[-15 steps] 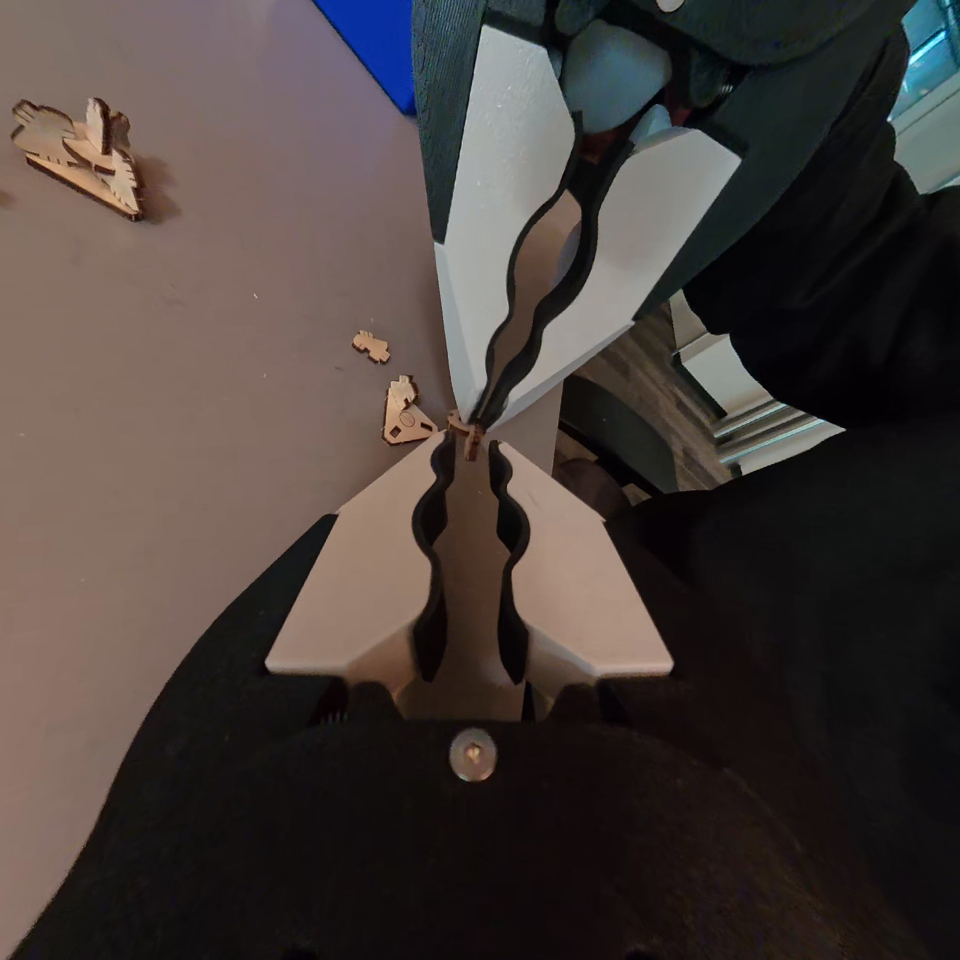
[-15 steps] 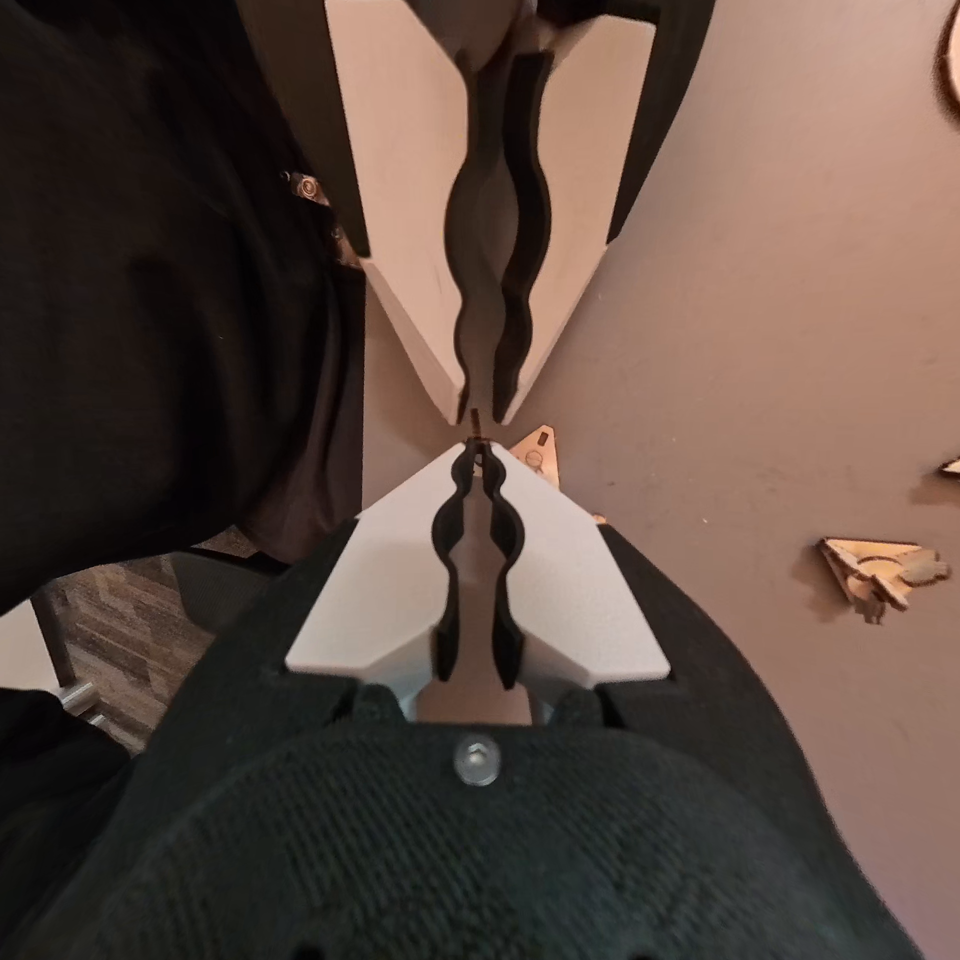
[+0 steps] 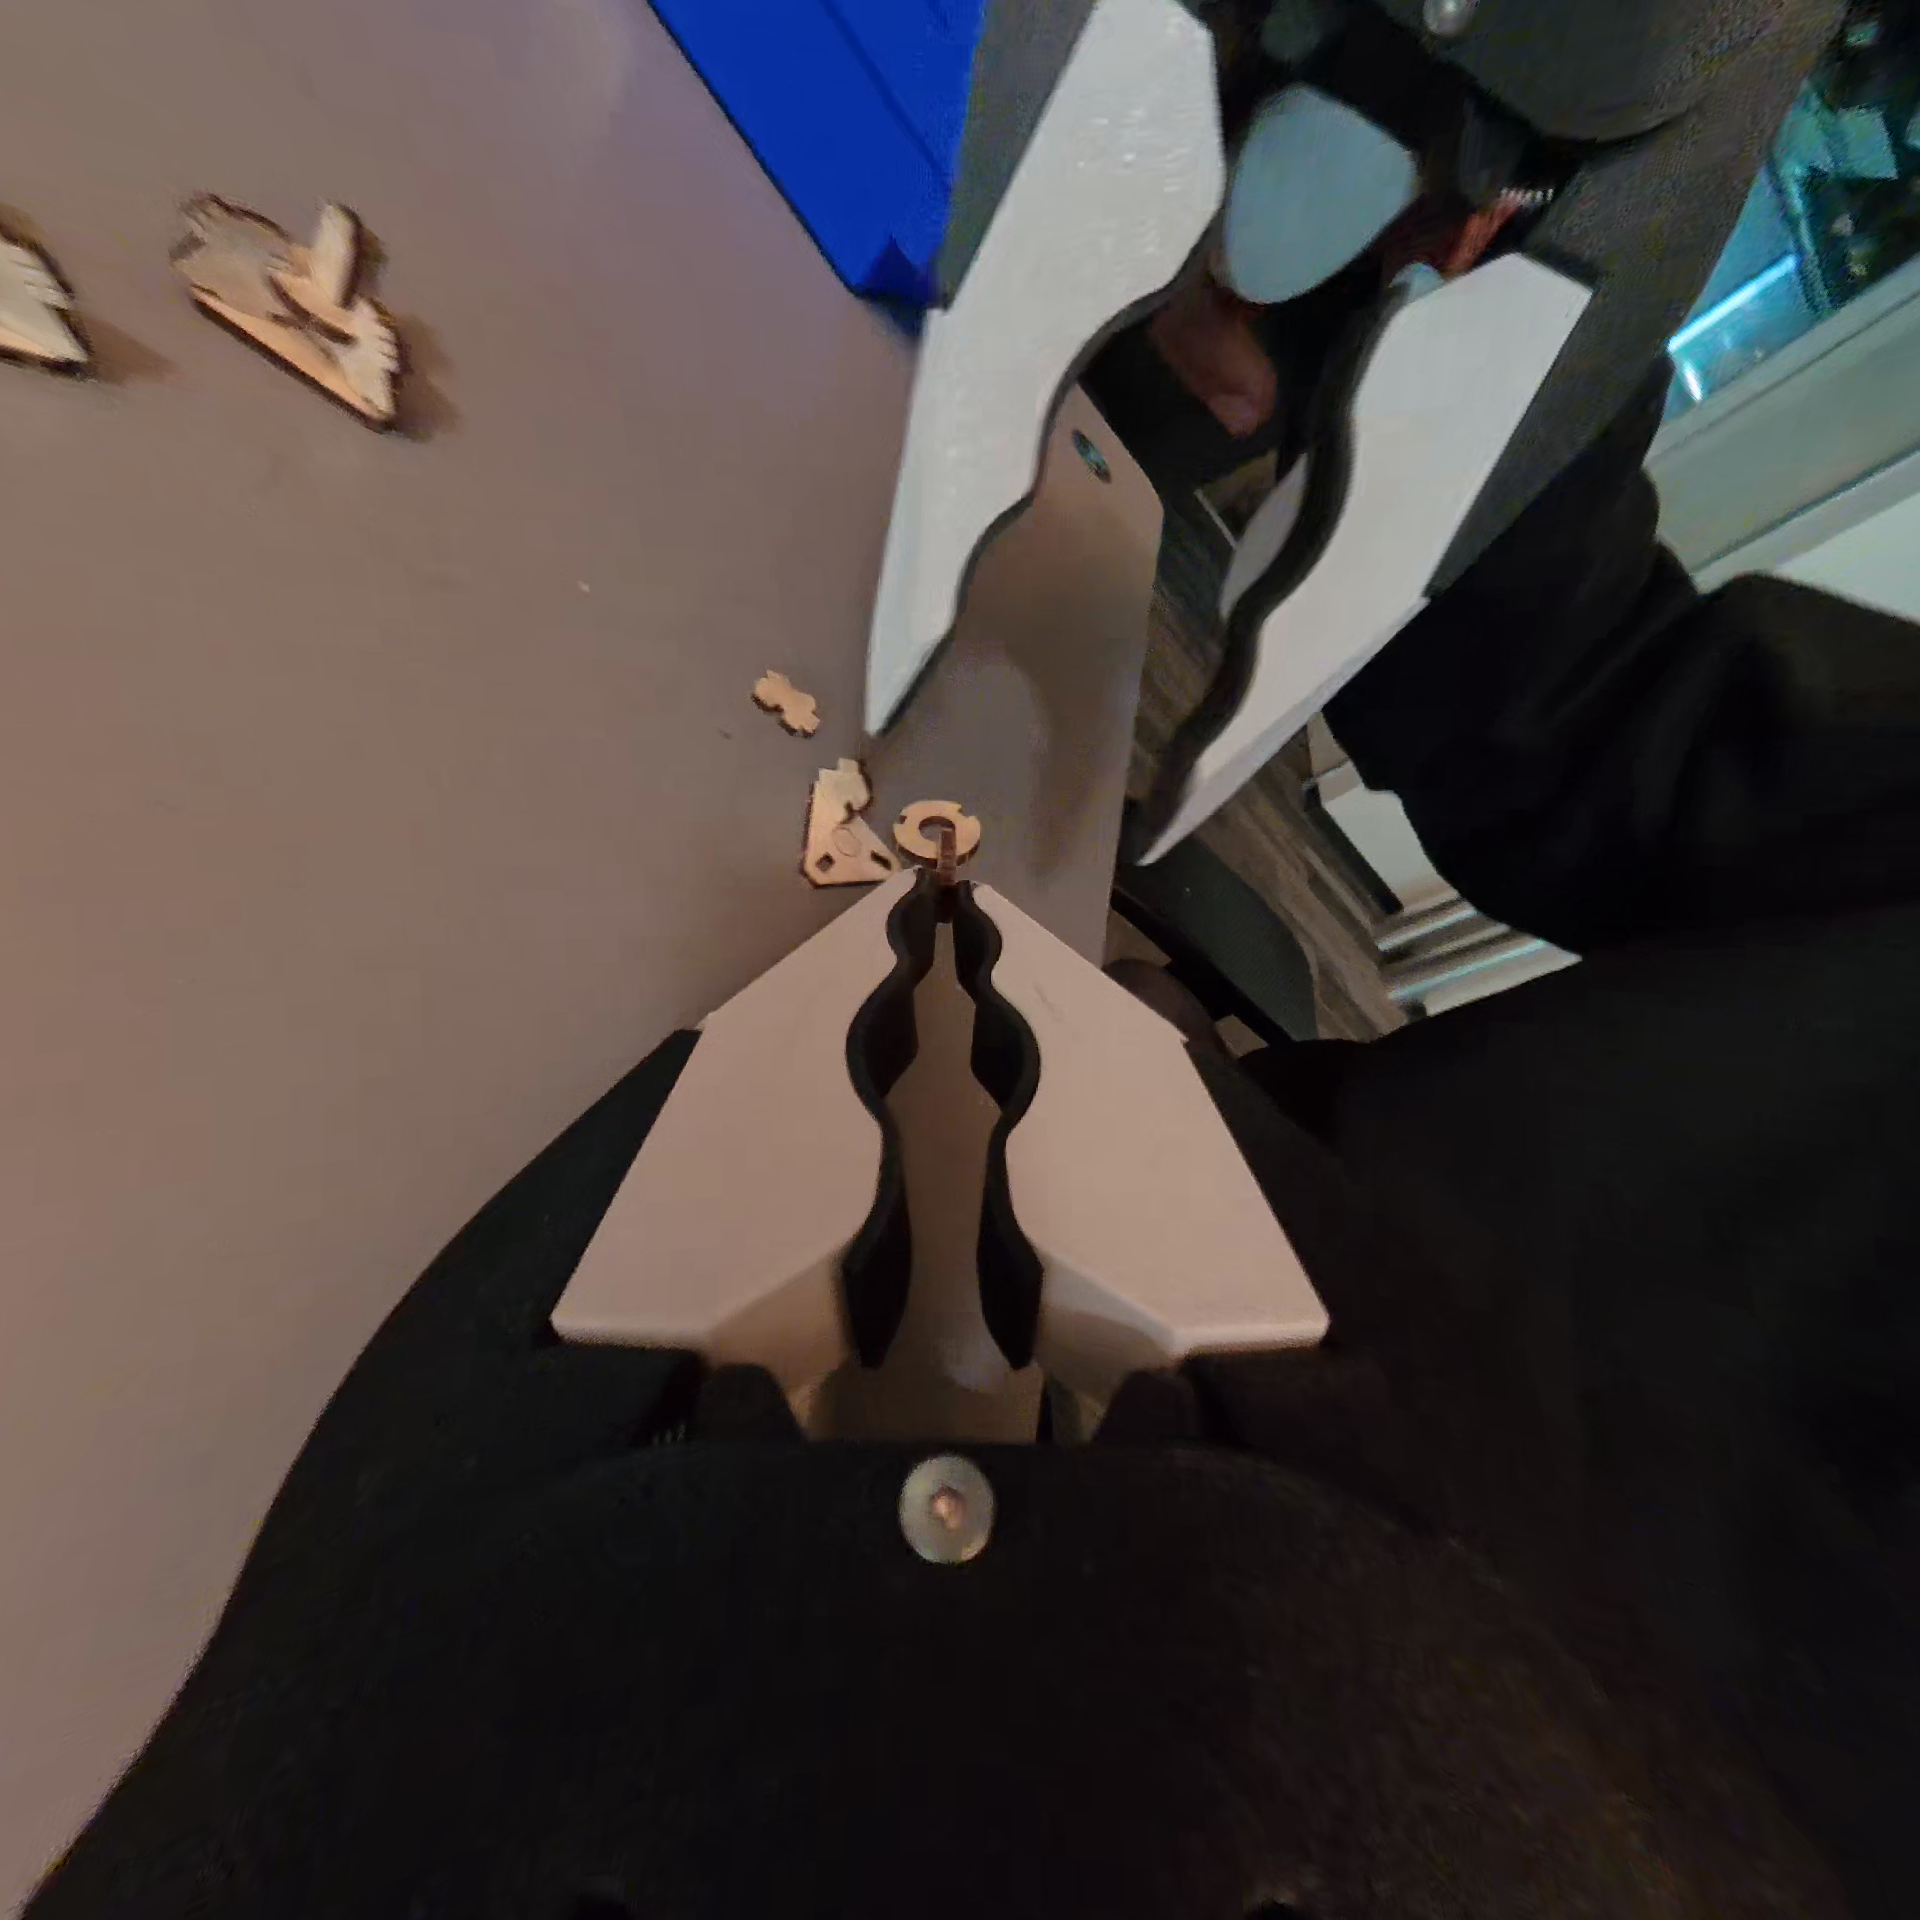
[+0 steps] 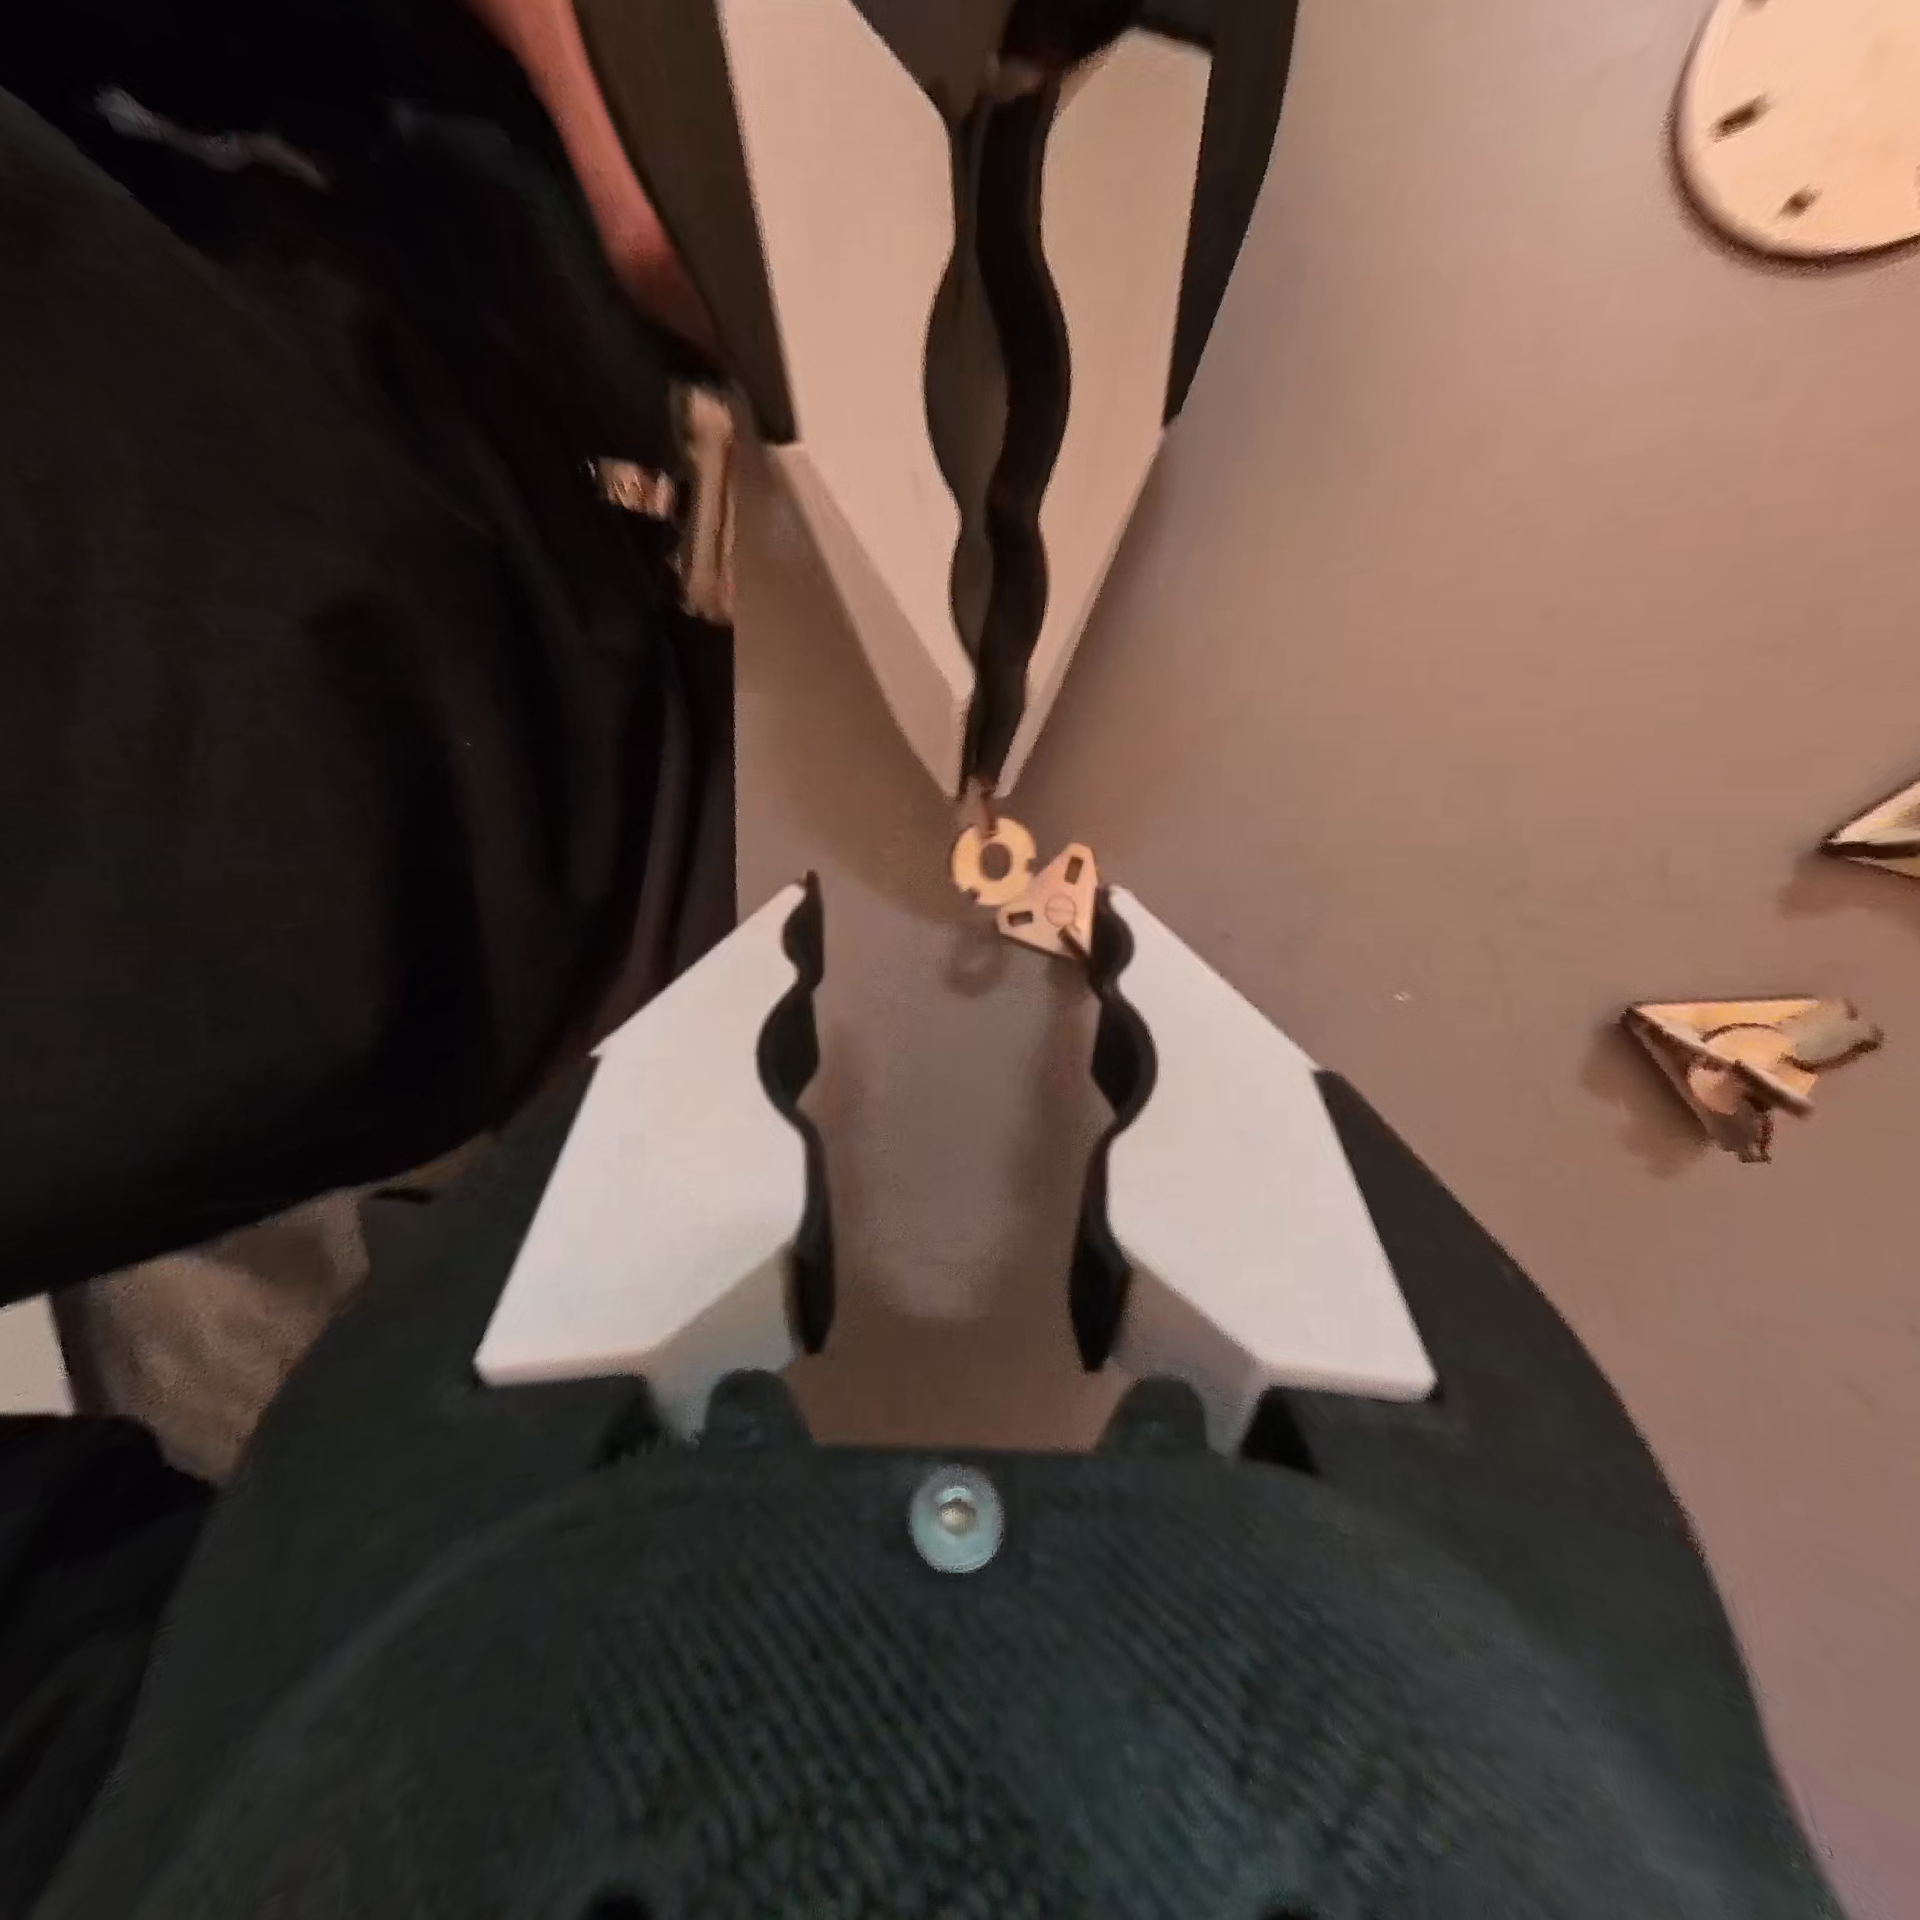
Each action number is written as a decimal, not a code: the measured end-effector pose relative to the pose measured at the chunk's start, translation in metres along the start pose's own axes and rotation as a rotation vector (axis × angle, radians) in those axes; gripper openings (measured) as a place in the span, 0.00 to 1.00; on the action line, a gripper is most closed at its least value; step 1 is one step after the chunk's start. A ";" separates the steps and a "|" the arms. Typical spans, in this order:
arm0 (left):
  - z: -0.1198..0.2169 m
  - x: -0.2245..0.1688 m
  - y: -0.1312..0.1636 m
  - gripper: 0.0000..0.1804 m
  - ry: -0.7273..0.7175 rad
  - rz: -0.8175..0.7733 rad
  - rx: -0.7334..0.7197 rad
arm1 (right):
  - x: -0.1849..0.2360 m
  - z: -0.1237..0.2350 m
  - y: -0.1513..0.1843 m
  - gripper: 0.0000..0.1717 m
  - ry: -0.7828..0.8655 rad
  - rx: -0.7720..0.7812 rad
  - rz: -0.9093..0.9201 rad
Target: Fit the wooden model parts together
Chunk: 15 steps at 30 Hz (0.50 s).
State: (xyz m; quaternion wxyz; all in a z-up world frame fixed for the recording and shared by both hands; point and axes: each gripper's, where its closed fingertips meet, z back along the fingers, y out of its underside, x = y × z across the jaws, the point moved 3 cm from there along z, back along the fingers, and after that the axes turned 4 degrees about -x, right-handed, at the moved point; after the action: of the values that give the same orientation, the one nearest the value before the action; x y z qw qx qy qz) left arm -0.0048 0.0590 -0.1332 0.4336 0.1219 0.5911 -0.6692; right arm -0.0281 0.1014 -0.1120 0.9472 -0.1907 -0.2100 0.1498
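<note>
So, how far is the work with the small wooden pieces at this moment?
In hand: the left claw is shut on a thin wooden peg carrying a small notched disc; the right claw is open with nothing in it. Already joined: two assemblies on the table. Left loose: a triangular piece and a small piece.

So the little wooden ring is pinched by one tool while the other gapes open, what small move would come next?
Probably draw the open right tool back. Its fingers stand wide apart with nothing between them, while the left tool alone pinches the wooden ring, above the grey table.
</note>
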 end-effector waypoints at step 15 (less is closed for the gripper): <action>-0.001 -0.012 -0.020 0.01 -0.179 -0.479 -0.055 | -0.023 -0.011 0.051 0.29 0.432 -0.386 -0.087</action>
State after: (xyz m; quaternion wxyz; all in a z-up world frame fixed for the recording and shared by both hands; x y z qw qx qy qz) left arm -0.0125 0.0636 -0.1123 0.3165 -0.0930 0.5802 -0.7446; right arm -0.0534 0.1345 -0.1507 0.9217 -0.3855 -0.0362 0.0221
